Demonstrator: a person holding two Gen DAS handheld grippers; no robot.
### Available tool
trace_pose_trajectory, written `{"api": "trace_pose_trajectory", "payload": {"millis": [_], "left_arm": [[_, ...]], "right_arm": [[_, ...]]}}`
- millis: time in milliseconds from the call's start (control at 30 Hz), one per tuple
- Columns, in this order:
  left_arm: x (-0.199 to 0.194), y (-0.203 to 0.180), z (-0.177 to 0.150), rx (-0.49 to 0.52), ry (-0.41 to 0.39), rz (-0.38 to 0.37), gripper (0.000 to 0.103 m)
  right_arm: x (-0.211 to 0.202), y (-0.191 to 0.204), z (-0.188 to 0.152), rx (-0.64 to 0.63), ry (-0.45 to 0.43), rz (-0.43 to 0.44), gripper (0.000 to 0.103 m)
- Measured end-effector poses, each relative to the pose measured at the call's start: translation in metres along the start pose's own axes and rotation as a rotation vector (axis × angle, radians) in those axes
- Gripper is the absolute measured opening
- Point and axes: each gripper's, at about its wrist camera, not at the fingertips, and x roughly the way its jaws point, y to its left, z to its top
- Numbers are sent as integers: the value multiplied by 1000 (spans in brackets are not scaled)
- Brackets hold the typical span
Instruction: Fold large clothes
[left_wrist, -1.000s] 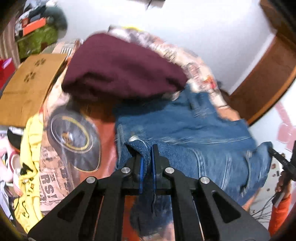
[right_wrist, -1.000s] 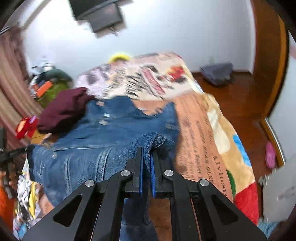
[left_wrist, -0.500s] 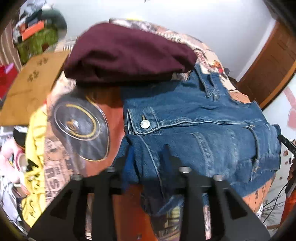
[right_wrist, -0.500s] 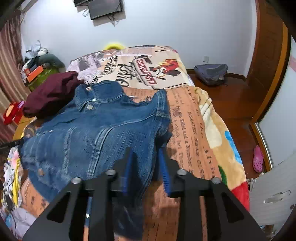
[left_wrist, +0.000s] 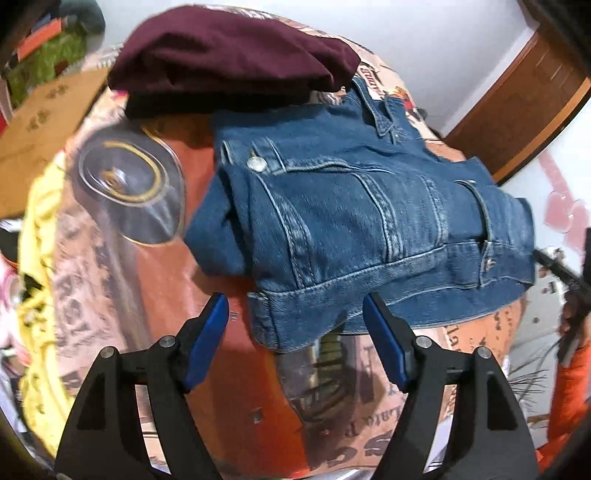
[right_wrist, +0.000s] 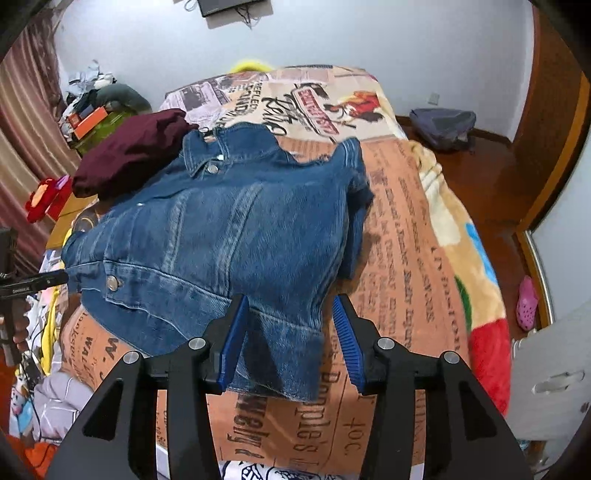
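Observation:
A blue denim jacket (left_wrist: 354, 218) lies on the bed, sleeves tucked under at its sides, collar at the far end. It also shows in the right wrist view (right_wrist: 221, 236). My left gripper (left_wrist: 297, 325) is open, its blue pads on either side of the jacket's near hem corner, not gripping it. My right gripper (right_wrist: 290, 325) is open, its pads on either side of the hem's other corner, with denim between them but not pinched.
A folded maroon garment (left_wrist: 229, 59) lies on the bed beyond the jacket's collar and shows in the right wrist view (right_wrist: 129, 155). The printed blanket (right_wrist: 406, 229) covers the bed. A cardboard box (left_wrist: 40, 122) and clutter stand at the left. A bag (right_wrist: 443, 125) lies on the floor.
Both grippers were shut on the jacket's hem a second ago. They have opened and let the denim drop onto the bed, then drawn back a little.

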Motion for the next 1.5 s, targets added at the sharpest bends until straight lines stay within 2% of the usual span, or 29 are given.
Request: {"api": "trace_pose_trajectory", "payload": {"millis": [133, 267, 333, 400, 433, 500, 600, 667, 767, 933, 1067, 1167, 1233, 1300, 1400, 1433, 1500], "left_arm": [[8, 5, 0, -21, 15, -59, 74], [27, 9, 1, -53, 62, -76, 74], [34, 12, -2, -83, 70, -89, 74], [33, 12, -6, -89, 51, -109, 61], [31, 10, -7, -76, 44, -108, 60], [23, 2, -10, -22, 28, -82, 47], [1, -7, -11, 44, 8, -104, 15], [-17, -14, -8, 70, -37, -155, 13], [-46, -27, 4, 106, -125, -193, 12], [-67, -51, 41, 154, -193, -259, 10], [-60, -61, 76, 193, -214, -225, 10], [-46, -49, 105, 137, -221, -183, 10], [-36, -34, 119, 78, -228, -161, 10], [-16, -11, 131, 1, -202, -113, 11], [17, 6, 136, -86, -133, -73, 18], [24, 7, 135, -88, -113, -45, 18], [39, 3, 131, -44, -82, 57, 19]], "right_arm": [[23, 2, -7, 1, 83, 14, 44], [26, 4, -8, 15, 58, 26, 58], [26, 5, -10, 33, 43, 29, 58], [23, 5, -14, 38, 19, 28, 57], [21, 5, -15, 41, 10, 37, 54], [14, 4, -17, 54, -23, 44, 33], [4, 1, -11, 88, -47, 106, 17], [-6, 2, -5, 95, -73, 151, 15], [-19, 13, 11, 71, -115, 198, 14], [-24, 25, 55, 75, -179, 234, 13], [-22, 20, 91, 99, -232, 236, 12], [-17, 10, 116, 127, -261, 208, 12], [-6, 1, 130, 146, -274, 138, 12], [15, -12, 138, 183, -234, 90, 14], [62, -34, 139, 270, -92, 95, 17], [71, -39, 136, 291, -69, 49, 17], [76, -49, 130, 318, -72, -36, 22]]}}
